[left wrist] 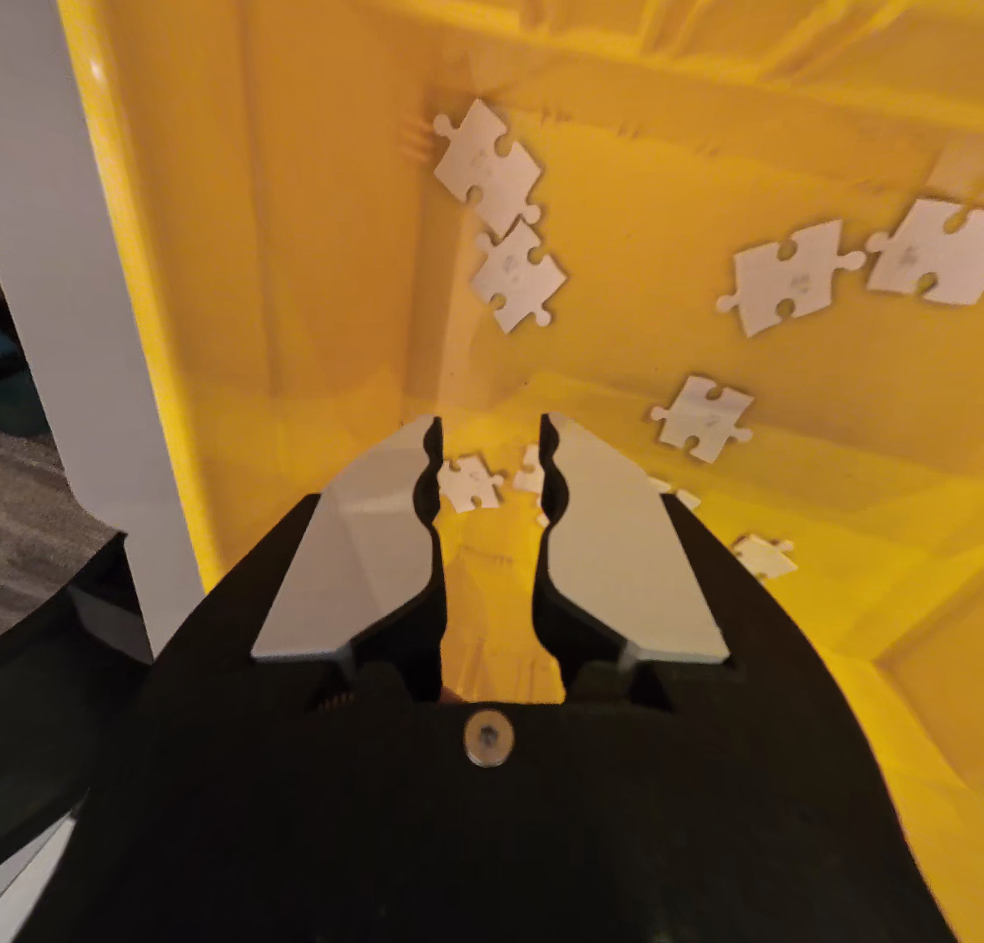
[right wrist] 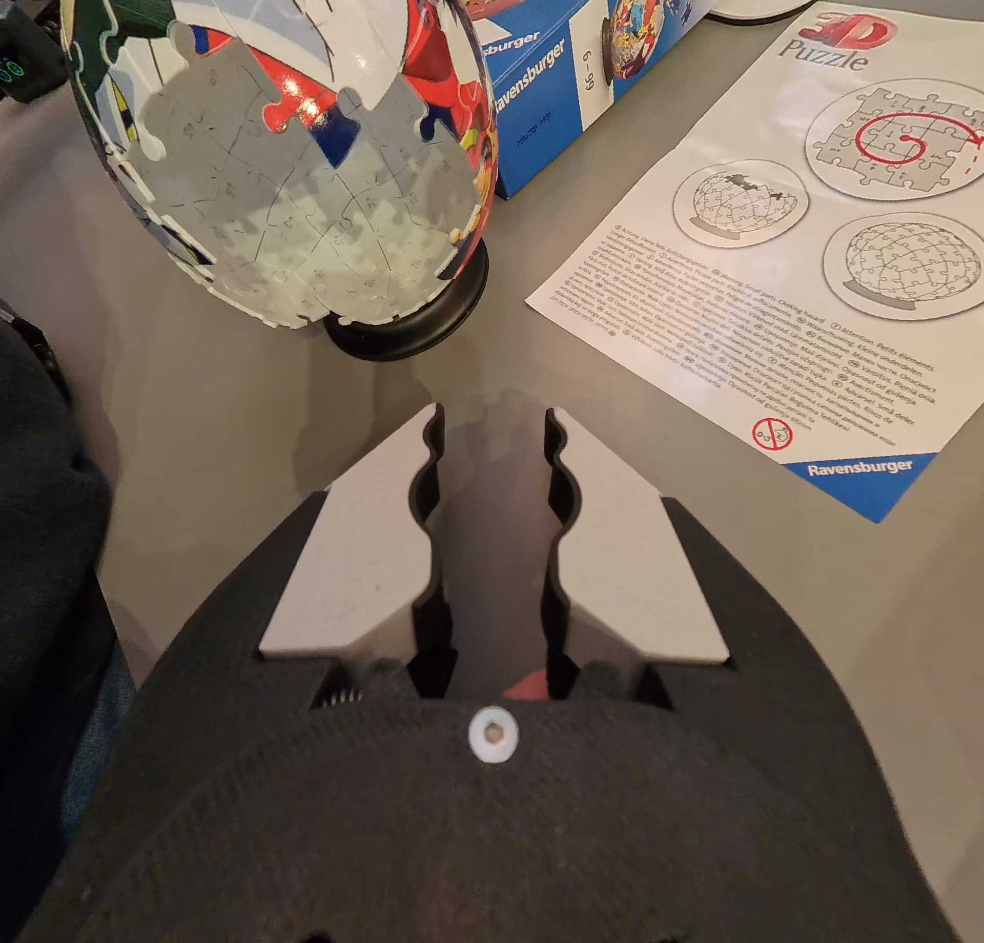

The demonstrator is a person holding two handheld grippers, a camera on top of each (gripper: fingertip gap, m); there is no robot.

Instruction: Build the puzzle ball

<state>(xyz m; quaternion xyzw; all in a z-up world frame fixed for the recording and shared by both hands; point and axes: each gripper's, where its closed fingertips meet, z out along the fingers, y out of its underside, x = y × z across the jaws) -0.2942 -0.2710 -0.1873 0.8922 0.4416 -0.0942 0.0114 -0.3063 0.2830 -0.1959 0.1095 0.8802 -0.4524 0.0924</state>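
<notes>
Left wrist view: my left gripper (left wrist: 491, 427) is spread and empty inside the yellow bin (left wrist: 319, 225), above loose white puzzle pieces (left wrist: 519, 273). Right wrist view: my right gripper (right wrist: 494, 419) is spread, empty, over the grey table (right wrist: 239, 438); the half-built puzzle ball (right wrist: 277, 145) sits ahead on its black stand (right wrist: 420, 321).

I'm looking along my left gripper (left wrist: 491, 427): a broad black body, matte, flaring wide like a wing towards the camera. Two pale grey fingers (left wrist: 362, 544) sit on it, flat-topped, tapering, each lined inside with a black wavy pad. Just behind the fingers there's a round silver screw (left wrist: 489, 746) set dead centre, and a small coiled spring (left wrist: 333, 700) peeks out left of it. My right gripper (right wrist: 494, 417) is built the same, its black body showing fine printed layer lines and its screw (right wrist: 493, 734) whitish.
</notes>
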